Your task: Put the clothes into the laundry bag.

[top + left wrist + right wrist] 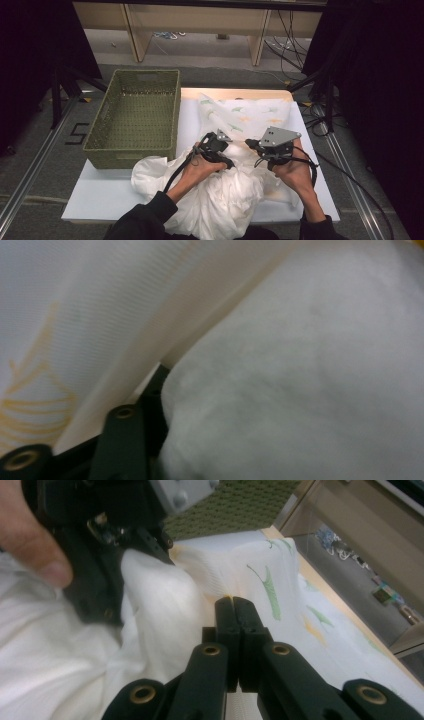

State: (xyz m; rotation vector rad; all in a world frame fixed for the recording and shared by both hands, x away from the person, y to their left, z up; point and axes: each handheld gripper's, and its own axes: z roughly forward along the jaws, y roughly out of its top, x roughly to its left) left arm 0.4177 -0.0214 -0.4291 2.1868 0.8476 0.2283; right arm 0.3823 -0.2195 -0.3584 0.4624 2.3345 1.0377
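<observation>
A white pillow (220, 192) lies bunched at the table's near edge, under both hands. Behind it lies a cream pillowcase (245, 117) printed with green and orange marks. My left gripper (221, 141) is pushed in where the pillow meets the case's mouth. In the left gripper view the pillow (300, 370) bulges against one black finger (125, 435) and hides the other, with the case (75, 315) above. My right gripper (233, 600) is shut, its tips pinching the pillowcase (280, 575) at its edge. The left gripper (120, 535) shows close by there, pillow stuffing at its jaws.
A green woven basket (135, 115) stands on the left of the white table top (100, 195). Metal rails run along the floor on both sides. Wooden shelf legs and cables lie beyond the table's far edge.
</observation>
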